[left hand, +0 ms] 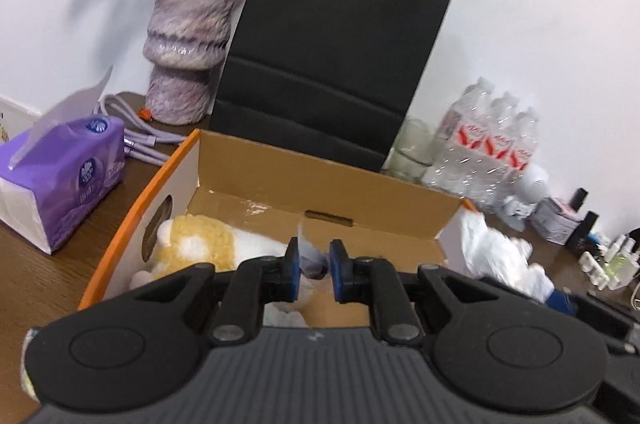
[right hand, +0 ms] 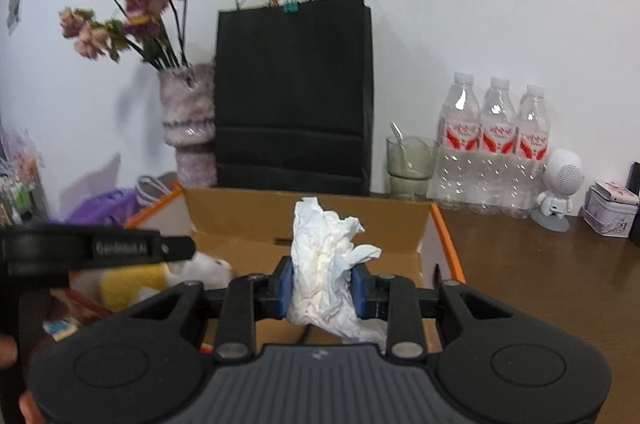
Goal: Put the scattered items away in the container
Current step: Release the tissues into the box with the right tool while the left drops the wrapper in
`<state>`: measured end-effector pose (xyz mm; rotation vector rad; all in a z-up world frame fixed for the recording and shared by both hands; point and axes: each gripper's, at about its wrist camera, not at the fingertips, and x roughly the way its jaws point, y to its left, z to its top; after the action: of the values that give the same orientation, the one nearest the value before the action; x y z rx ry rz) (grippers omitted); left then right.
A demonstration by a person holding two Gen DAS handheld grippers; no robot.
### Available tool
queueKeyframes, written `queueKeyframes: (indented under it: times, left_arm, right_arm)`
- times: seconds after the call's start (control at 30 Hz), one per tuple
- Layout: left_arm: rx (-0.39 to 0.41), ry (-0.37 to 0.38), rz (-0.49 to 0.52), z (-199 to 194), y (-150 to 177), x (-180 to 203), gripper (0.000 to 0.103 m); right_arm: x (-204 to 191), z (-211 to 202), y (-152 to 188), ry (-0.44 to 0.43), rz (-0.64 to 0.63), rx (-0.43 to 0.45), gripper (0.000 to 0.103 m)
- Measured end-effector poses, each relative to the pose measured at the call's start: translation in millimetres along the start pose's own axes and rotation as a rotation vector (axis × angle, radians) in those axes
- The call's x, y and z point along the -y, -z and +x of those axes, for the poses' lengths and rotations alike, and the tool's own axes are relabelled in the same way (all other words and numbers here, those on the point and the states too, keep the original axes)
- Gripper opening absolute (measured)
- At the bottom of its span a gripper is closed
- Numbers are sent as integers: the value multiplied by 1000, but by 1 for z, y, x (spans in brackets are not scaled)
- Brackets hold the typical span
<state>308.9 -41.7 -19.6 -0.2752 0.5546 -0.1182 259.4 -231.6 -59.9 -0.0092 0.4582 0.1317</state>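
Note:
An open cardboard box (left hand: pixel 320 176) with orange outer sides stands on the wooden table; it also shows in the right wrist view (right hand: pixel 240 220). A yellow and white plush toy (left hand: pixel 200 244) lies inside it, also seen in the right wrist view (right hand: pixel 132 284). My left gripper (left hand: pixel 314 266) is over the box, its jaws narrowly apart around a small dark wrapped item (left hand: pixel 310 258). My right gripper (right hand: pixel 323 288) is shut on a crumpled white tissue (right hand: pixel 326 264) above the box's near right part. That tissue shows in the left wrist view (left hand: pixel 492 256) beside the box's right wall.
A black paper bag (right hand: pixel 294 96) and a vase of dried flowers (right hand: pixel 190 124) stand behind the box. A purple tissue pack (left hand: pixel 60 176) lies left. Water bottles (right hand: pixel 494 148), a glass cup (right hand: pixel 410 160), a white robot figure (right hand: pixel 560 188) and a small tin (right hand: pixel 610 208) stand at right.

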Motion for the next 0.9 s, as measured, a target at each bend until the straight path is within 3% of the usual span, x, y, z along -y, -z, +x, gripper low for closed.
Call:
queueKeyframes:
  times: [0.2,0.27,0.3,0.33,0.37,0.4,0.43,0.5,0.6,0.9]
  left_arm:
    - [-27,-31,44,11,10,1,16]
    - [-28,-41,49,10,11,1,18]
    - [-23,-49,56,8,11,1,26]
    - [-16,-58,62,6,10,0,45]
    - [-3,-68,69,3,9,0,59]
    - [18,-84,77,-1,8,0,89]
    - [50,-106,85,-5,7,1,100]
    - [118,-149,100,-15,5,2,103]
    - [153,-181,115,-21,3,5,103]
    - [141,-190,119,-21,5,9,103]
  right_arm:
    - [8,16,12,-5,22,-58,28]
    - [7,17,12,-8,20,-60,34]
    - [7,18,13,-9,17,-60,37]
    - [7,19,13,-14,14,-62,52]
    - [9,20,14,-19,16,-67,75]
    - [10,20,14,-25,26,-70,85]
    - [12,20,14,-30,35,-68,99]
    - [14,17,12,-37,48,-60,103]
    - [19,17,9,-37,69,-74,103]
    - [21,15,7,-33,81,-79,103]
